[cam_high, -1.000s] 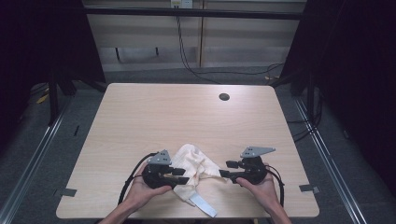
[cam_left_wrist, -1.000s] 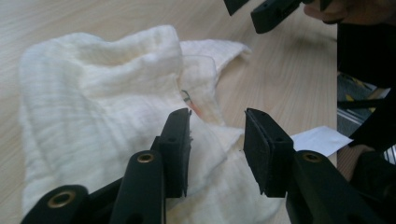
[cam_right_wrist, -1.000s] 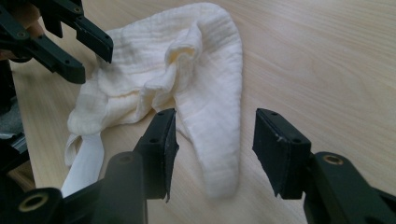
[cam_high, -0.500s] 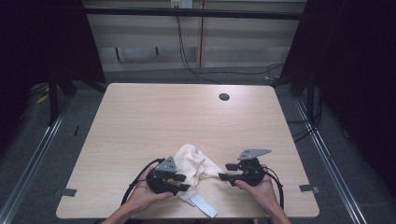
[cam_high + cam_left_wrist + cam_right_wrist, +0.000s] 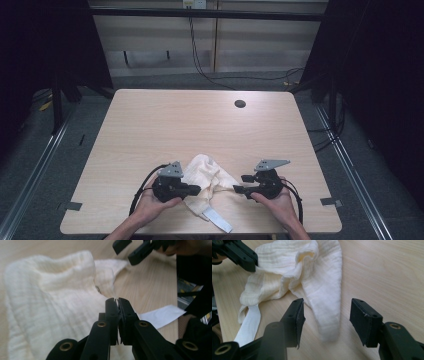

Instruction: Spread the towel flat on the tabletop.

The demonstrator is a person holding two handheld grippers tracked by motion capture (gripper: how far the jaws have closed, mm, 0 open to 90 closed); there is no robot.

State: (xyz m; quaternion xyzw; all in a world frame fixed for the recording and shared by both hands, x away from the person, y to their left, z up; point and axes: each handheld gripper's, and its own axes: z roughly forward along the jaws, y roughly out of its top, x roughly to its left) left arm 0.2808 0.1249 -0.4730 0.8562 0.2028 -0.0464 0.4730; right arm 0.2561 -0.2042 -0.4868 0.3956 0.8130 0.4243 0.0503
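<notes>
A crumpled cream cloth (image 5: 207, 177) lies near the table's front edge, between both hands. A flat white strap (image 5: 218, 220) trails from its front. My left gripper (image 5: 196, 189) rests at the cloth's left edge with its jaws pressed together; in the left gripper view a fold of the cloth (image 5: 57, 290) runs into the tips of the left gripper (image 5: 117, 300). My right gripper (image 5: 239, 188) is at the cloth's right side, open. In the right gripper view a narrow tongue of the cloth (image 5: 325, 290) lies on the table between the spread jaws of the right gripper (image 5: 326, 308).
The wooden table (image 5: 200, 125) has a dark round hole (image 5: 240, 104) near its far right. Metal rails and cables run along the floor on both sides. The front edge is just behind the hands.
My left gripper has moved right onto the cloth's edge and pinched it. My right gripper has drifted slightly toward the cloth, still open.
</notes>
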